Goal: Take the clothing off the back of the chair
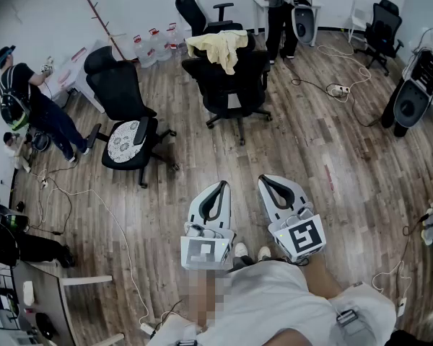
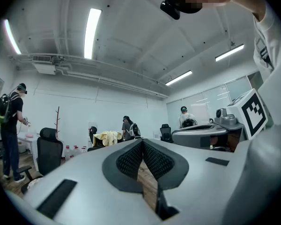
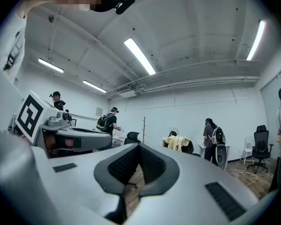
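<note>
A pale yellow garment (image 1: 218, 47) hangs over the back of a black office chair (image 1: 231, 85) across the room, small in the left gripper view as the garment (image 2: 107, 138) and in the right gripper view as the garment (image 3: 176, 142). Far short of it, held level in front of me, my left gripper (image 1: 220, 184) and right gripper (image 1: 263, 179) are both shut with nothing between their tips. Each shows in its own view too: left gripper (image 2: 142, 142), right gripper (image 3: 139, 146).
A second black chair (image 1: 126, 114) with a patterned cushion stands left of the first. People stand at the far left (image 1: 25, 99) and at the back (image 1: 280, 9). Cables (image 1: 332, 85) and a power strip lie on the wood floor. Water jugs (image 1: 155, 45) line the back wall.
</note>
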A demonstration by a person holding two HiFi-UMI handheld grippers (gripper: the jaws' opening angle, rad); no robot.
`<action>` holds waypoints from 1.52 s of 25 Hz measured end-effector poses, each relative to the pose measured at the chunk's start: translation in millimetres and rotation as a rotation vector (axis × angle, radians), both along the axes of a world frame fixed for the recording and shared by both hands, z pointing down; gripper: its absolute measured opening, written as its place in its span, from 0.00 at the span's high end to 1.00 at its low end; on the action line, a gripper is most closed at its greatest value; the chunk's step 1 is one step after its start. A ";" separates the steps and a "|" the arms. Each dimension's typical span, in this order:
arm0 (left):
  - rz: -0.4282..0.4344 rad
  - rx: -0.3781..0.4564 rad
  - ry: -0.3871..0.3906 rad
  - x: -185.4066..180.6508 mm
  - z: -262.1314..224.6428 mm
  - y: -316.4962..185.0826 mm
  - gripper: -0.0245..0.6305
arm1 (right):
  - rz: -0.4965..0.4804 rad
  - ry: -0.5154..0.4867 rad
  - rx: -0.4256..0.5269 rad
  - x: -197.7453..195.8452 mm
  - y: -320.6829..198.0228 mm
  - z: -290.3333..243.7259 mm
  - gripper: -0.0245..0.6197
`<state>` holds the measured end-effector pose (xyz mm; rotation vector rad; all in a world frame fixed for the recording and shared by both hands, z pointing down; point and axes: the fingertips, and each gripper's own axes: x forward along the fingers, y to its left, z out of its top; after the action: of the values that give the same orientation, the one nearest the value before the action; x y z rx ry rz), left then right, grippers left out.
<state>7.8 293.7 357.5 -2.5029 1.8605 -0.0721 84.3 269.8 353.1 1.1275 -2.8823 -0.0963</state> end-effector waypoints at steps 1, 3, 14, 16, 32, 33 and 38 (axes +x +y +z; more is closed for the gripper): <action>0.002 0.000 -0.002 2.6 -0.8 0.5 0.93 | -0.001 0.000 0.000 2.0 0.4 -0.6 0.93; 0.003 0.001 -0.007 7.0 -2.0 1.4 0.93 | -0.006 -0.005 0.001 5.4 1.5 -0.9 0.93; -0.019 -0.006 -0.023 26.9 -1.8 4.9 0.93 | -0.031 -0.047 0.014 27.9 4.3 4.6 0.93; -0.019 -0.008 -0.026 31.8 -1.2 4.5 0.94 | -0.035 -0.047 0.009 31.8 3.1 5.9 0.93; -0.013 -0.016 -0.015 17.5 10.3 -42.7 0.94 | -0.029 -0.032 -0.006 15.2 -45.4 18.4 0.93; -0.010 -0.016 -0.016 14.0 10.8 -48.3 0.94 | -0.026 -0.030 -0.005 11.7 -50.7 18.8 0.93; 0.001 -0.011 -0.015 -4.5 9.0 -75.0 0.94 | -0.015 -0.024 0.002 -6.3 -76.0 18.1 0.93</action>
<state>3.3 218.7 366.5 -2.5033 1.8587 -0.1010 78.1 193.8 371.2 1.1148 -2.9134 -0.0872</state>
